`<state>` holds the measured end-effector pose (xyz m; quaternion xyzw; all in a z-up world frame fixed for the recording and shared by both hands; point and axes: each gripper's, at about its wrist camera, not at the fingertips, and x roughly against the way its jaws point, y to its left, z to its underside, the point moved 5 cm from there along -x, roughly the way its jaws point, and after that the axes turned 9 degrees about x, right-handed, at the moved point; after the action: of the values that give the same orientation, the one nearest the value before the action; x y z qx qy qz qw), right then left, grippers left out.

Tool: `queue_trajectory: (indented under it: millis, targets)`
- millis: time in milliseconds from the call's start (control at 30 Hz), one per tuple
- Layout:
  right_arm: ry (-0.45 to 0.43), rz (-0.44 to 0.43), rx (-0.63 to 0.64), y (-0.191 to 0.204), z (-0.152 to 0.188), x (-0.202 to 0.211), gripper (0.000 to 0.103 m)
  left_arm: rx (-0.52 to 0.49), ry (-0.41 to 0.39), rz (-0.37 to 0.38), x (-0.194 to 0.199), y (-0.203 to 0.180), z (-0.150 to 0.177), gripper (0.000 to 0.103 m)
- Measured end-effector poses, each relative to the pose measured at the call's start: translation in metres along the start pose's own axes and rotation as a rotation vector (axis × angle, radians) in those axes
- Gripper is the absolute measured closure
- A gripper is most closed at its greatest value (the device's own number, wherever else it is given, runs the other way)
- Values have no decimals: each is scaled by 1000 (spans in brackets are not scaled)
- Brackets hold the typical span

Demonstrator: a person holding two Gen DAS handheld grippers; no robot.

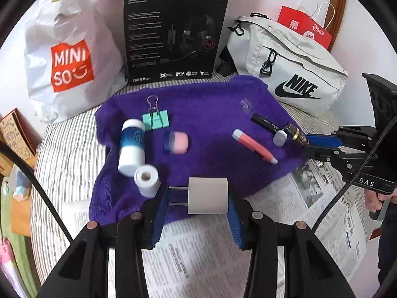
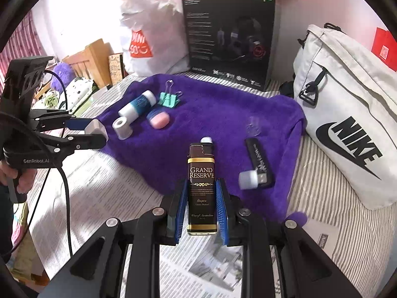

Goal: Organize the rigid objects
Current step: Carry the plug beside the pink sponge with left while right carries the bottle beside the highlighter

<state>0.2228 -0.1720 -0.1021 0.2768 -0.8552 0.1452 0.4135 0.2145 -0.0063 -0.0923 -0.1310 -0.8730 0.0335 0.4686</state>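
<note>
Left claw: the left claw (image 1: 198, 207) grips a white, smooth, block-shaped plug adapter with two metal prongs (image 1: 208, 195) between its ribbed blue pads (image 1: 234, 221), prongs pointing left, over the near edge of the purple fuzzy towel (image 1: 211, 99).
Right claw: the right claw (image 2: 201, 207) is clamped on a dark brown, glossy, flat-sided lighter with gold bands and "Grand Reserve" lettering (image 2: 201, 191), held upright above the towel's near edge.
Bed: a grey-and-white striped sheet (image 1: 64, 154) carries the towel; printed newspaper (image 1: 198, 255) covers the bed's near edge.
Towel, left edge: a white cylindrical plastic bottle with a blue label (image 1: 132, 146) lies on its side, and a small white paper roll with a hollow core (image 1: 147, 179) sits just beside its lower end.
Towel, middle: a mint-green metal binder clip with wire handles (image 1: 155, 120) lies near the bottle cap; a round pink-and-blue lidded pot (image 1: 175, 142) is blurred, just in front of it.
Towel, right edge: a slim pink pen-shaped tube with a pale cap (image 1: 254, 146), a black rectangular stick with white script (image 2: 259, 164) and a small white cap (image 2: 247, 180) touching its near end.
Open room: bare towel spans the far middle; a small clear plastic piece (image 1: 246, 105) lies near the far right corner.
Far edge: a white crinkled Miniso bag (image 1: 67, 49), a black headset box (image 1: 175, 34) and a pale grey Nike bag (image 1: 290, 69) line it.
</note>
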Motion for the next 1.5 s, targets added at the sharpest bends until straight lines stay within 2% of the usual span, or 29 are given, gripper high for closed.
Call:
queue_trajectory:
  millis: [167,467,900,1167,1500]
  targets:
    - [-10,2,-38,-13,-6,-9,80,-1,11,9,-13,-3,-13,61]
    - [27,10,-70,-32,-11,-41,80,-1,49,6,-43,-2,-24,61]
    - [101,14,-47,-31,-13,-81,80,10,79,14,-61,4,-32,61]
    - [127,14,-32,-30,-14,-94,80,4,89,7,-65,4,-33,61]
    - [112,-21,-18,-32,-11,-91,78,1,122,-12,-79,7,-32,61]
